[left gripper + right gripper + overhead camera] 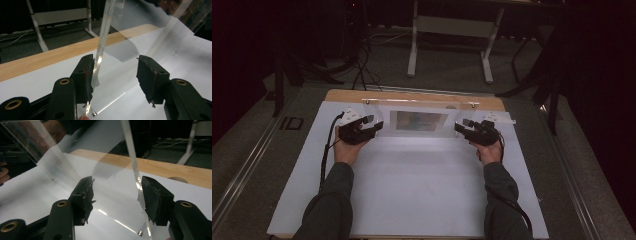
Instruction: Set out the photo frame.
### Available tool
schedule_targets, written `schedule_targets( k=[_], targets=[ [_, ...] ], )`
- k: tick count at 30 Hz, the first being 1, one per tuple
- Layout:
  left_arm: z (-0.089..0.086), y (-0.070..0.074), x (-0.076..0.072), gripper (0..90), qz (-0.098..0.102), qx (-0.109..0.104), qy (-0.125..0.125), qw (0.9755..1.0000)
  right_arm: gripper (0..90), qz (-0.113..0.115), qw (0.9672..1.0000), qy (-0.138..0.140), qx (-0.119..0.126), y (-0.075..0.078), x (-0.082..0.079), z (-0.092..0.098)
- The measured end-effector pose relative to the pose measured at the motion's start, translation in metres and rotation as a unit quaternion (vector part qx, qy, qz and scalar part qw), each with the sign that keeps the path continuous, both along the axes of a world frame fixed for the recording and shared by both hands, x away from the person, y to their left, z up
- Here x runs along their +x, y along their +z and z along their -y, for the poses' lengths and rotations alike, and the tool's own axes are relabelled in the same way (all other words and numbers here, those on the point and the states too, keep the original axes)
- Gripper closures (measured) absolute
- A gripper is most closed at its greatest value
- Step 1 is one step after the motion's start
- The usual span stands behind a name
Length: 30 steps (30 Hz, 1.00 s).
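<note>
Acrylic frame stands at the far middle of the white-covered bench, a picture inside it. Left gripper and right gripper flank its side edges, jaws spread, panel edge between them unpinched. Gripping and lifting look yet to come.

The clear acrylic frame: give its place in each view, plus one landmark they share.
High view: clear acrylic frame stands at the table's far middle, between the two grippers.
Left gripper view: its edge rises beside the left finger.
Right gripper view: its edge rises beside the right finger.
Shared landmark: wooden table edge.
</note>
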<state>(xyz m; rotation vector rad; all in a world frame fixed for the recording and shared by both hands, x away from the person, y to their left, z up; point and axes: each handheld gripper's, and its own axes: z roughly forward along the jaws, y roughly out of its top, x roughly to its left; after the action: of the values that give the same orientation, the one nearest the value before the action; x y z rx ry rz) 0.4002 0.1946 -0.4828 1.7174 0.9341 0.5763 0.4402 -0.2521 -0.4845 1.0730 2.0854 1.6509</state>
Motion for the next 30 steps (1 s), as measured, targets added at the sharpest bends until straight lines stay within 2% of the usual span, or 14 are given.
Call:
schedule_targets(
  k=[5,14,19,20,21,30],
  targets=[
    [0.002,0.001,0.003,46.9,-0.004,-0.003,0.011,0.9999,44.6,0.002,0.9999,-0.011,-0.006,0.003,0.002,-0.003],
    [0.008,0.007,0.013,45.1,-0.019,0.007,0.03,0.9993,45.1,-0.001,0.9994,-0.033,-0.011,0.005,0.006,-0.007],
    [0.011,0.008,0.018,45.1,-0.033,-0.001,0.048,0.9983,48.9,-0.007,0.9986,-0.051,-0.009,0.007,0.008,-0.008],
    [0.012,0.007,0.018,45.2,-0.033,-0.017,0.051,0.998,51.0,-0.01,0.9985,-0.052,-0.008,0.007,0.008,-0.007],
    [0.011,0.008,0.018,45.0,-0.034,-0.022,0.051,0.9979,51.3,-0.01,0.9985,-0.054,-0.005,0.006,0.008,-0.006],
    [0.012,0.008,0.018,45.0,-0.037,-0.021,0.05,0.9979,51.7,-0.012,0.9986,-0.051,-0.006,0.007,0.007,-0.005]
  ],
)
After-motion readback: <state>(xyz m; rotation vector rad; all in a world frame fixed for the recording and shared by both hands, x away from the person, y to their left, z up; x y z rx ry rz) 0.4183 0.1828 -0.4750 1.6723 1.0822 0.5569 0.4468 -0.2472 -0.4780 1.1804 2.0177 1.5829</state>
